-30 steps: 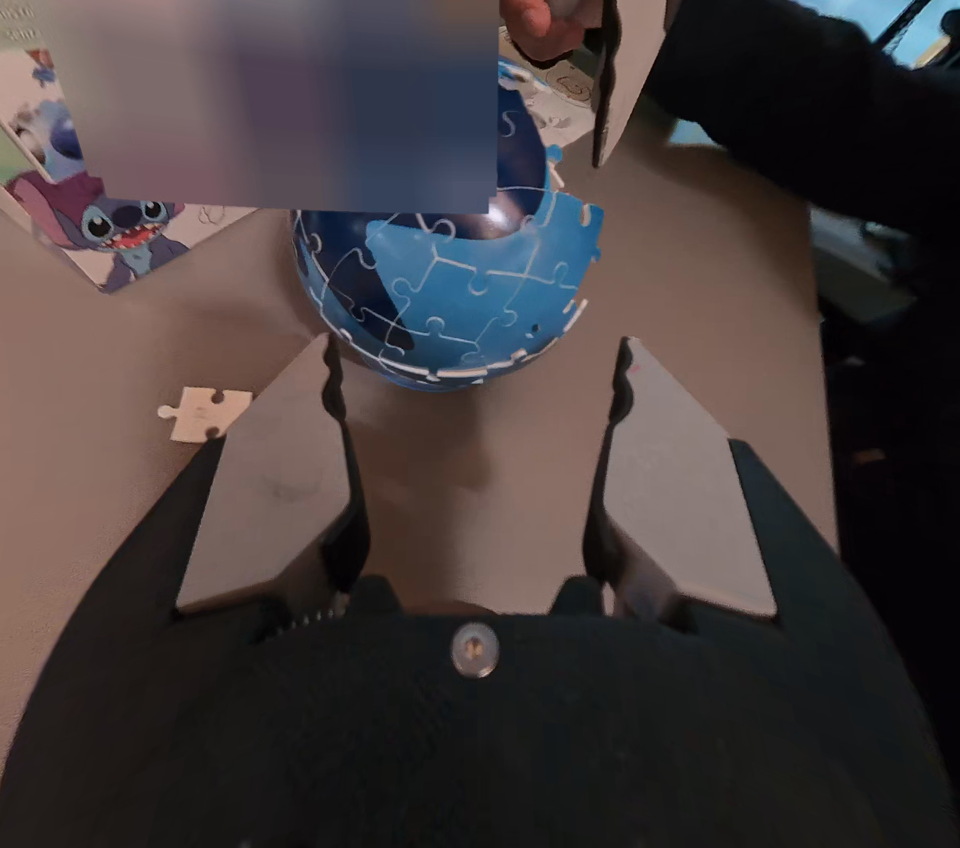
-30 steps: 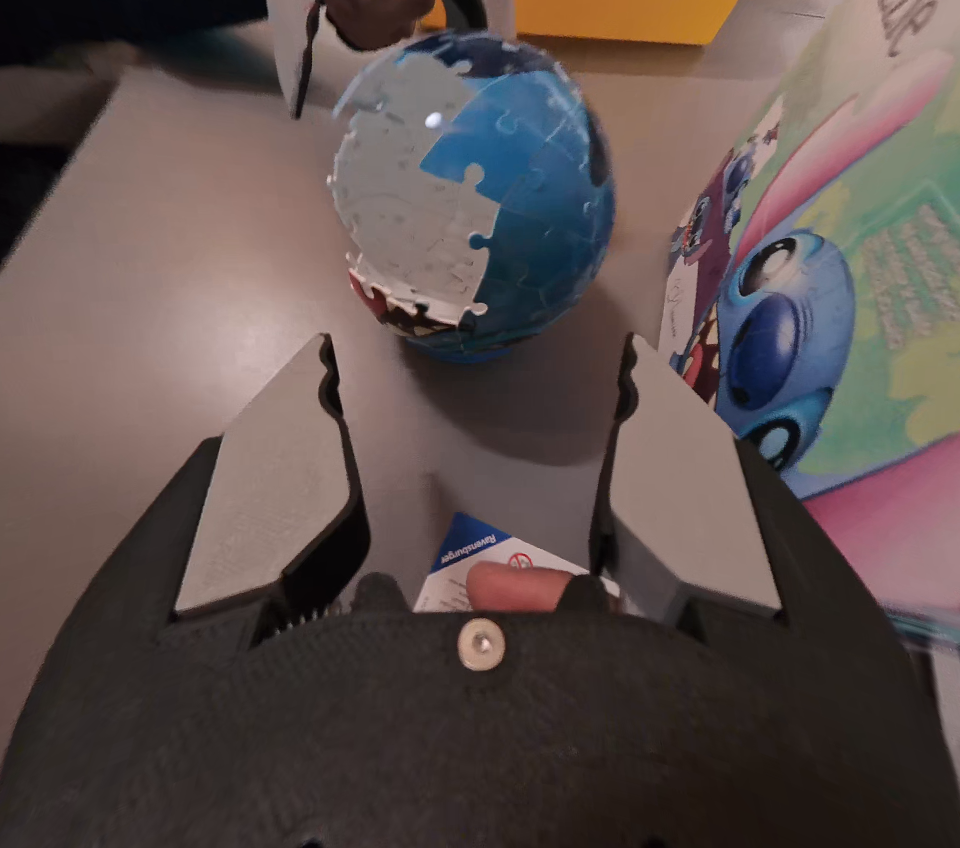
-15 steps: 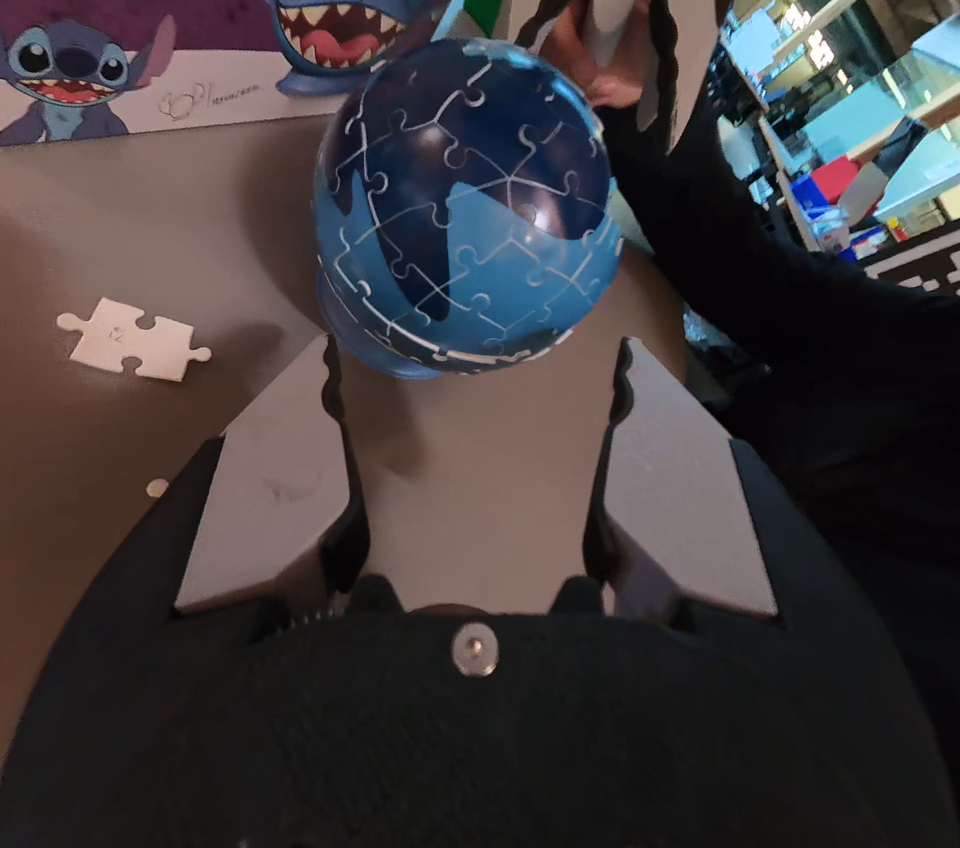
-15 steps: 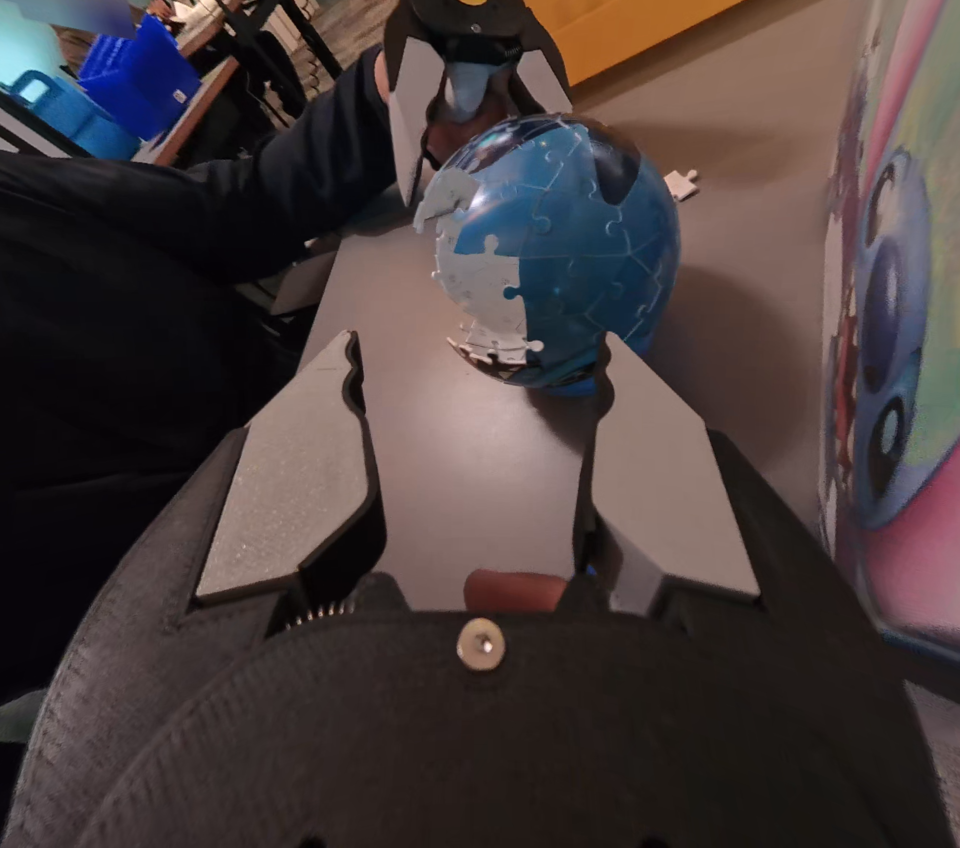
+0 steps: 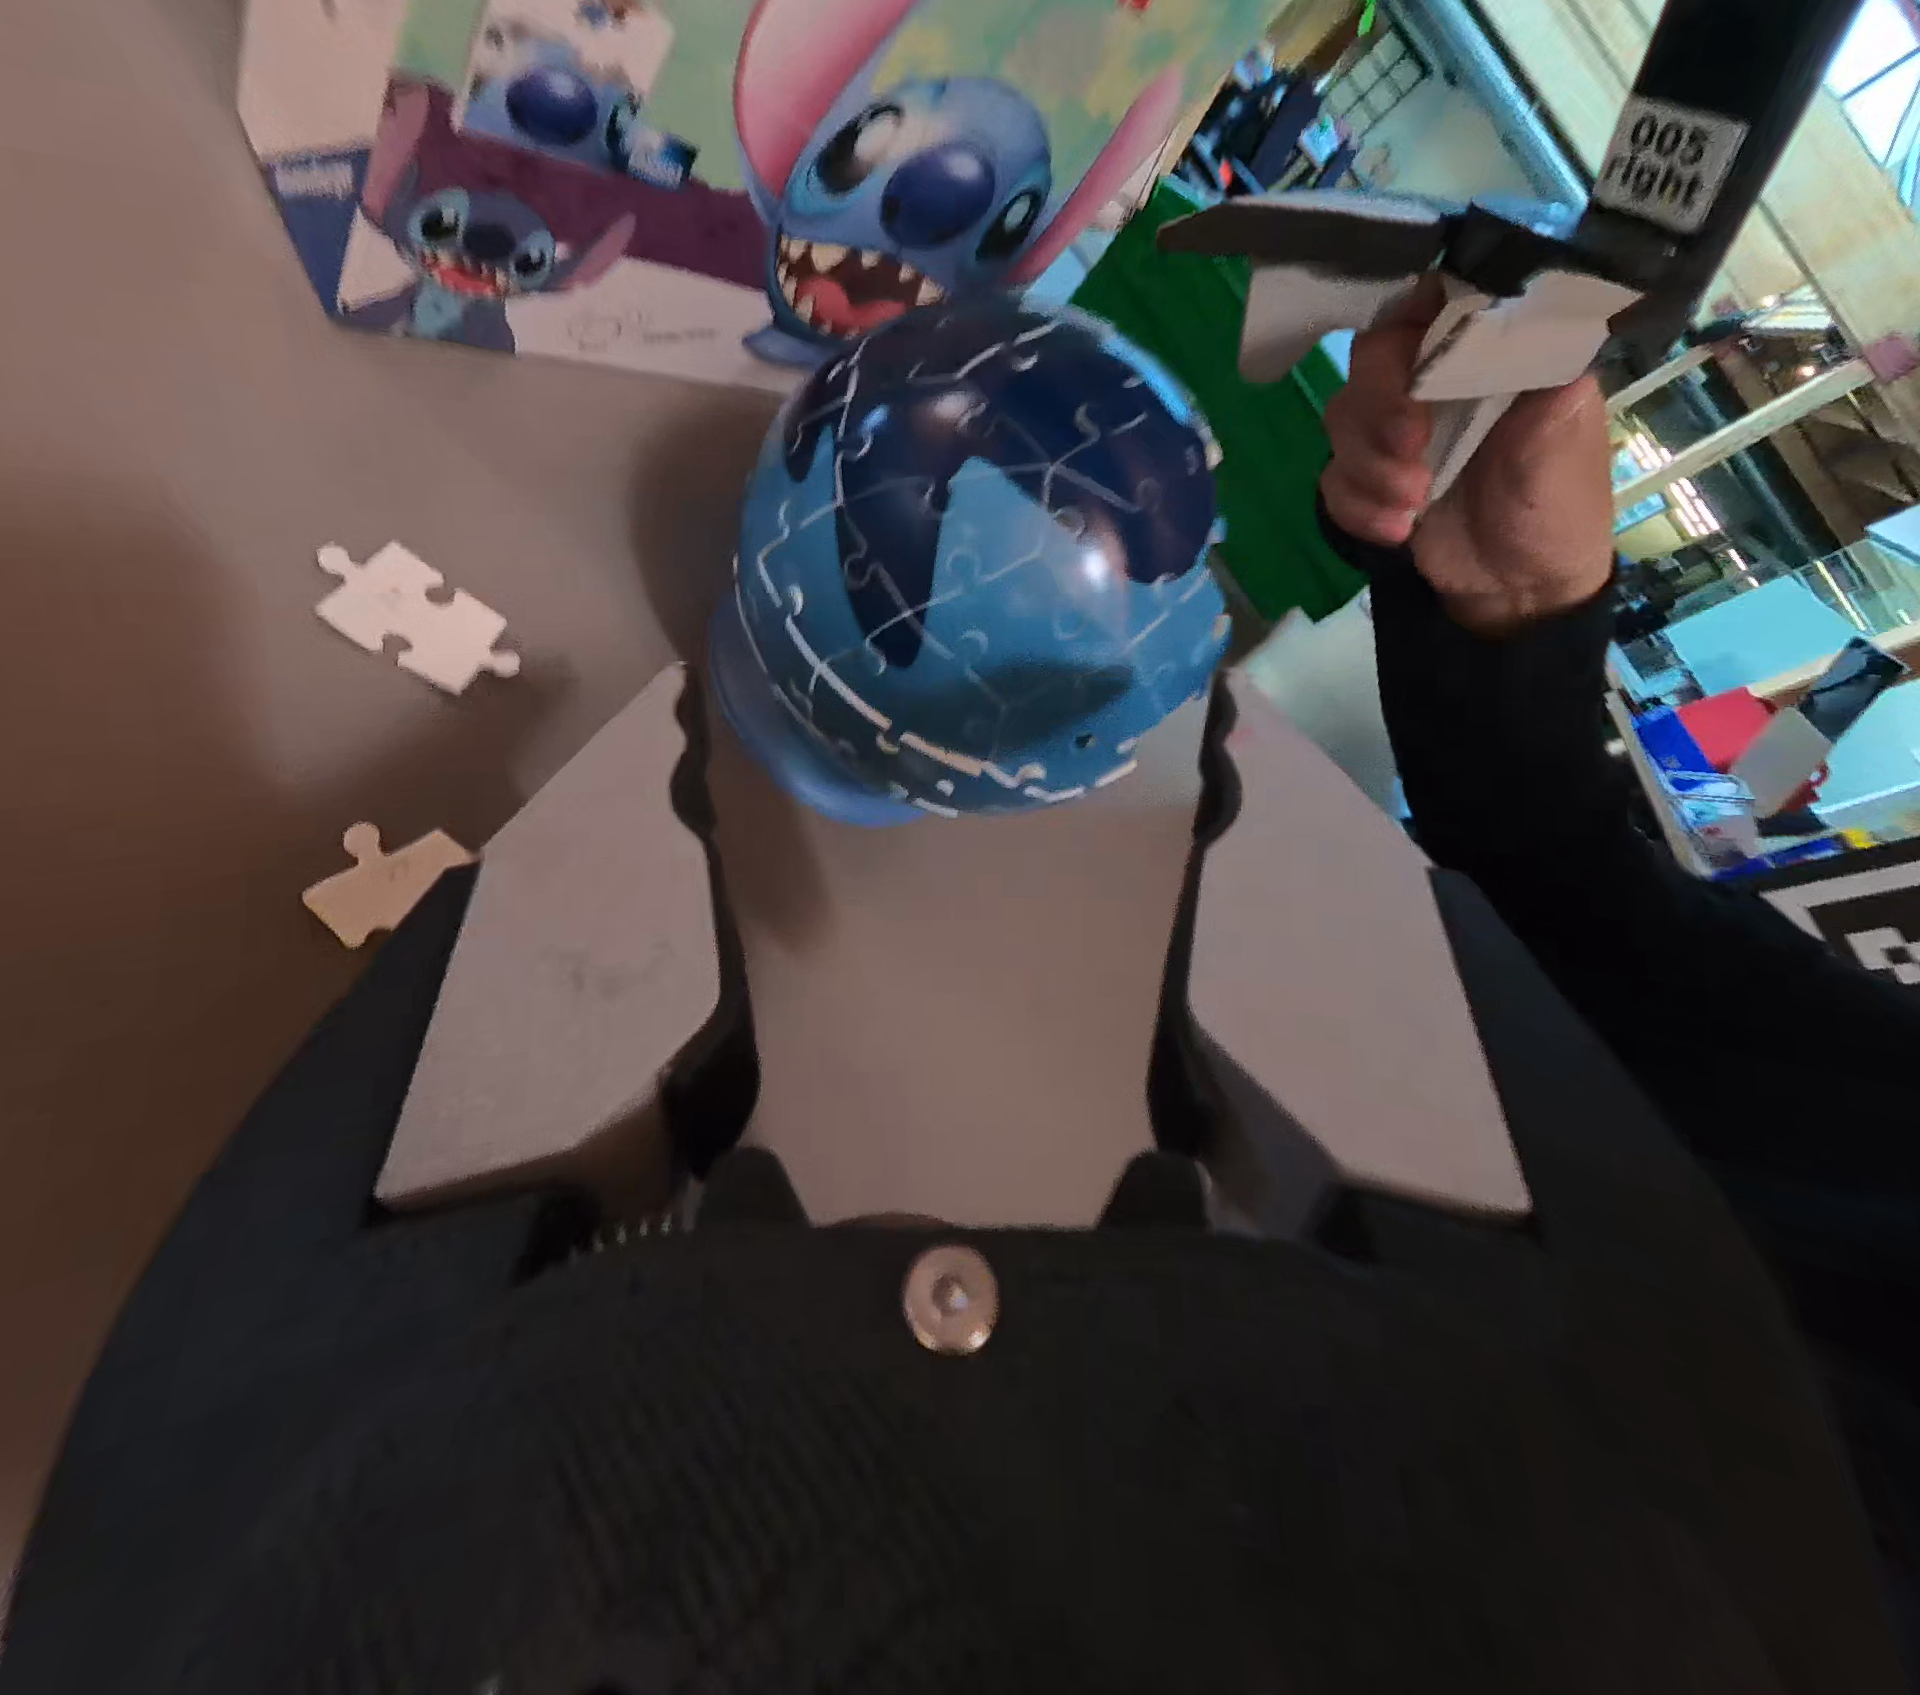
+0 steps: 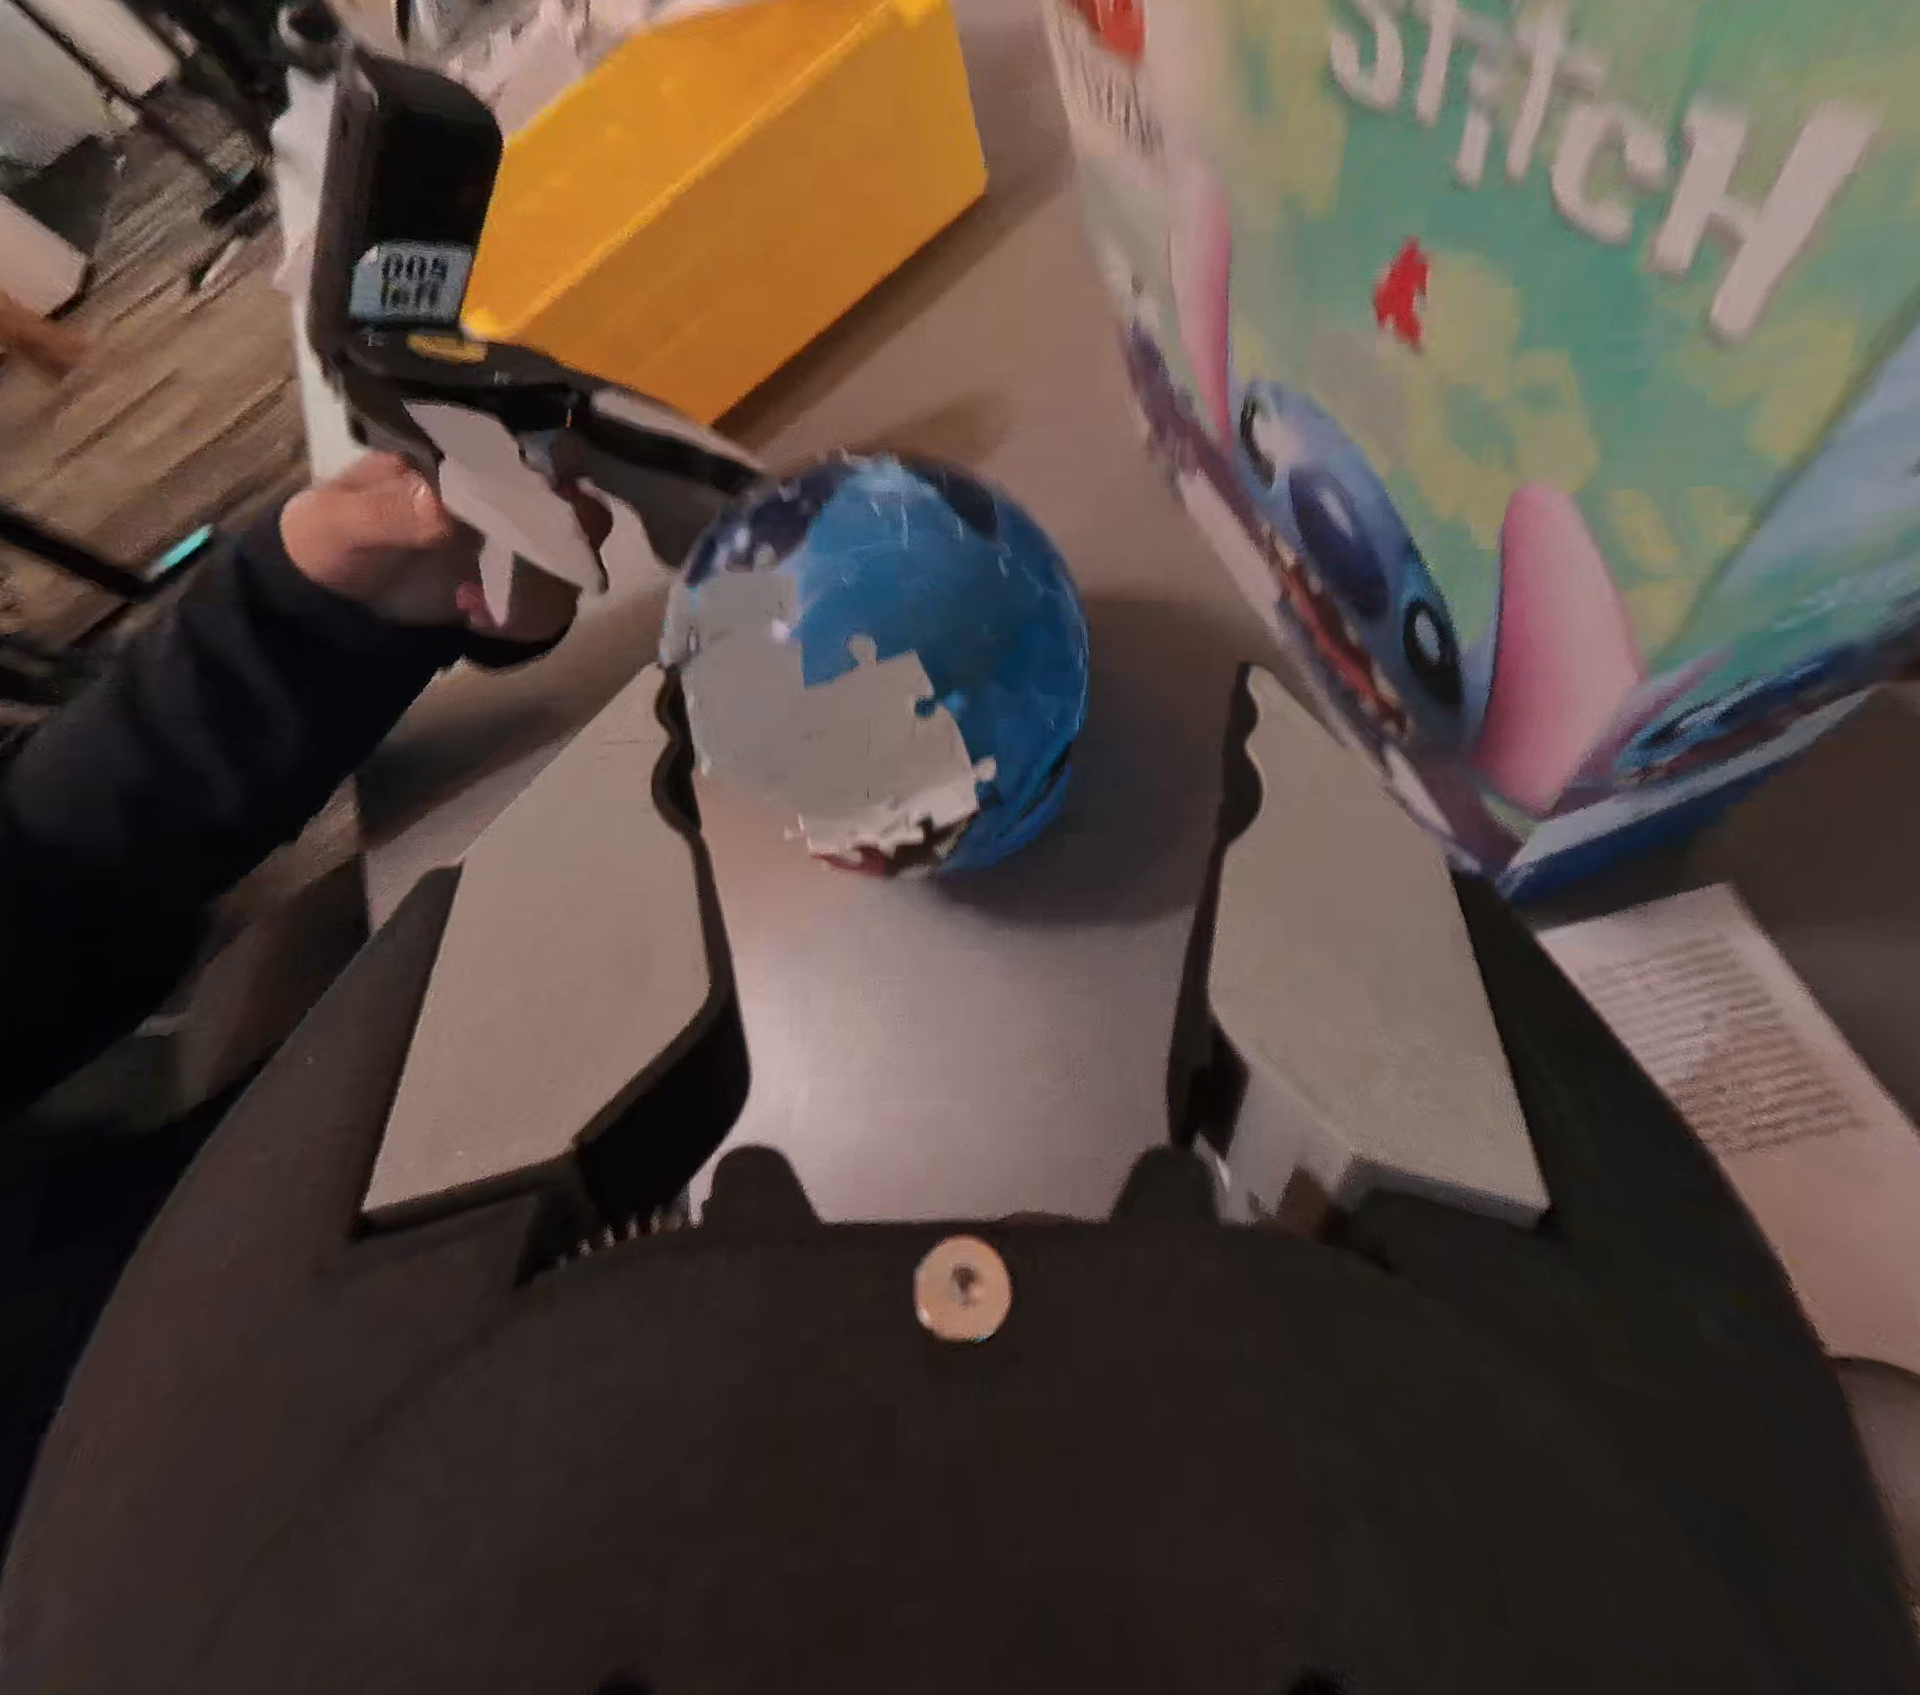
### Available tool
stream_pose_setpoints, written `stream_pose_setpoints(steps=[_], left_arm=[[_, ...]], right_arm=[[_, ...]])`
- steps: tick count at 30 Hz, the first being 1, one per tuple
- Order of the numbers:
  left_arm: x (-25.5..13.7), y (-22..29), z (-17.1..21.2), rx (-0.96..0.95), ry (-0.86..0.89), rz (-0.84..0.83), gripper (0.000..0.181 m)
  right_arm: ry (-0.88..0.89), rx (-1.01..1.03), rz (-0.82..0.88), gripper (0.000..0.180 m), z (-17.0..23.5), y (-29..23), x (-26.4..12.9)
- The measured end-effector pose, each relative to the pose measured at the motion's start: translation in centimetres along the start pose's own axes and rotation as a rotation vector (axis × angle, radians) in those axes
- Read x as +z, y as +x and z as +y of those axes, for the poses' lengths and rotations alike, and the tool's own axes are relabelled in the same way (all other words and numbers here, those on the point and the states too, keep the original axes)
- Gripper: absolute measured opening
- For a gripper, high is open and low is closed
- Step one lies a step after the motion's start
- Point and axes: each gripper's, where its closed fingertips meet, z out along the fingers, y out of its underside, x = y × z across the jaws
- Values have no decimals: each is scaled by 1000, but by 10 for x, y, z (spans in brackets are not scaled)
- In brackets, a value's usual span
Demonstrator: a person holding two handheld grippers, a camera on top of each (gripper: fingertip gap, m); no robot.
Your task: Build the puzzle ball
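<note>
Puzzle ball (image 5: 977,575) sits on the grey table (image 5: 156,419), near the picture box (image 5: 790,45), on what looks like a small blue base. Most of it is joined, yet the right wrist view shows a pale patch with ragged, unclosed edges low on that side. Left gripper (image 5: 951,710) and right gripper (image 6: 956,710) both stand released, jaws spread, empty, flanking the ball. Two loose puzzle pieces (image 5: 416,629) lie on the table beside the left gripper. Likely next: steady the ball with one gripper, gently, since hard squeezing could pop seams, while the other fetches a piece.
</note>
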Motion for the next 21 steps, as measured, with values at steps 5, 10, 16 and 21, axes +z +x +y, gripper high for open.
stream_pose_setpoints(steps=[5,10,16,21], left_arm=[[-8,15,-15,207,145,-3,81],[-9,-6,2,215,107,-73,67],[-8,2,3,112,110,3,64],[1,-6,20,48,29,1,84]], right_arm=[[103,78,-21,97,-10,-29,-5],[23,109,87,83,11,-4,10],[-105,217,68,85,20,15,18],[-145,324,-39,85,23,17,27]])
